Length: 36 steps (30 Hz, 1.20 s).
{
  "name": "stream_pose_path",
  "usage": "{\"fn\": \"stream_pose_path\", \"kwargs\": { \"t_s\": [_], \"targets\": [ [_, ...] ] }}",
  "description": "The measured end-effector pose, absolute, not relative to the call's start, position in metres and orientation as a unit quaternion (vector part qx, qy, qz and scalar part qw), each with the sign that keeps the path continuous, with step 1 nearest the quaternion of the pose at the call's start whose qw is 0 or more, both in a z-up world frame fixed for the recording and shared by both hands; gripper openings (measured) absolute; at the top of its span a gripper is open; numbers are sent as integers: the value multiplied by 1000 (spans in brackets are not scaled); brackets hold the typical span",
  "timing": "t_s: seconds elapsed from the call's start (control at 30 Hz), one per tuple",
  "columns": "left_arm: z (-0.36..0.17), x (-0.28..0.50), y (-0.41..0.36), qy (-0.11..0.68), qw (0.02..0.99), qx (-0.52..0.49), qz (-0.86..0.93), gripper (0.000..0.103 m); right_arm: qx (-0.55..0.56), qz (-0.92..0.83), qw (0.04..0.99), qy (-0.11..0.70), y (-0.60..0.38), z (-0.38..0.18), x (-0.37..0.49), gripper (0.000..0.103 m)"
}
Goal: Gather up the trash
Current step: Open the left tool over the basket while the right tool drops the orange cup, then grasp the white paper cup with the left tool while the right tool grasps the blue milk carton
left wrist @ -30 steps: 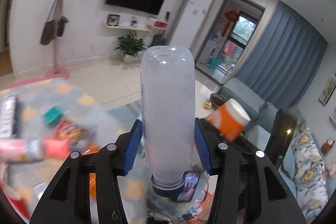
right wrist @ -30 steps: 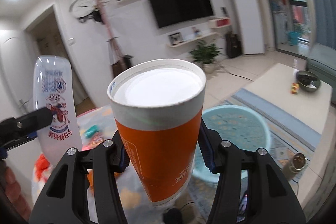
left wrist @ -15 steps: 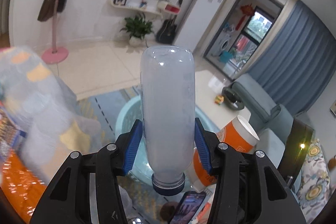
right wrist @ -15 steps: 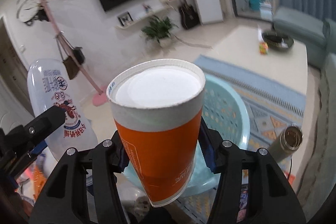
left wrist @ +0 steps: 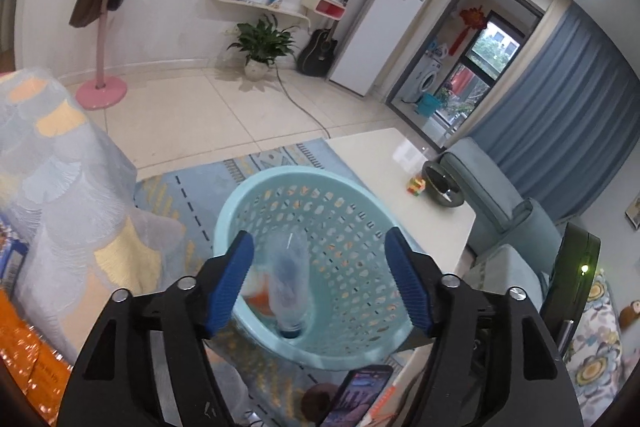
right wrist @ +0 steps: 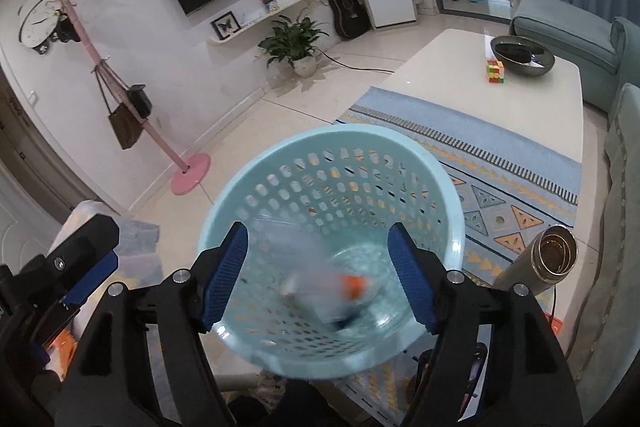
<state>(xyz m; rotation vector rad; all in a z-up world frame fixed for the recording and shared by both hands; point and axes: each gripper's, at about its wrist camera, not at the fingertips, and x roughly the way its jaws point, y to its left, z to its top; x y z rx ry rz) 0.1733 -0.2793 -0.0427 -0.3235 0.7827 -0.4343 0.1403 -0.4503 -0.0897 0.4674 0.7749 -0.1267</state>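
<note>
A light-blue perforated basket (left wrist: 352,187) (right wrist: 452,203) stands on the rug below both grippers. A clear plastic bottle (left wrist: 289,283) with a dark cap is inside it, blurred by motion. An orange-and-white paper cup (right wrist: 352,287) is also inside, blurred; its orange shows beside the bottle (left wrist: 260,297). My left gripper (left wrist: 322,281) is open and empty above the basket. My right gripper (right wrist: 320,279) is open and empty above the basket. The left gripper's finger (right wrist: 80,247) shows at the right wrist view's left edge.
A table with a patterned cloth (left wrist: 52,179) and orange packets (left wrist: 20,355) is at the left. A white coffee table (right wrist: 460,87) holds a dark bowl (right wrist: 522,55) and a colour cube (right wrist: 495,71). A metal flask (right wrist: 540,263) stands right of the basket. A phone (left wrist: 356,397) lies below.
Both grippers moved over the basket and opened. The bottle left my left gripper and the cup left my right gripper; both have dropped into the basket.
</note>
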Motion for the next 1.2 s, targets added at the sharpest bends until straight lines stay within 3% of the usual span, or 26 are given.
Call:
{"fn": "stream_pose_path", "kwargs": {
  "t_s": [0.63,0.87,1.2],
  "targets": [
    [65,18,-173,258,940,-166,-147,72,147,61,947,278,-349,27,43,69],
    [72,-30,-104,250,950,-159,-95,72,101,138,945,280,-269,41,8,69],
    [41,-79,23,274,940,-204,5,72,67,204,920,328,-182,17,-8,69]
  ]
}}
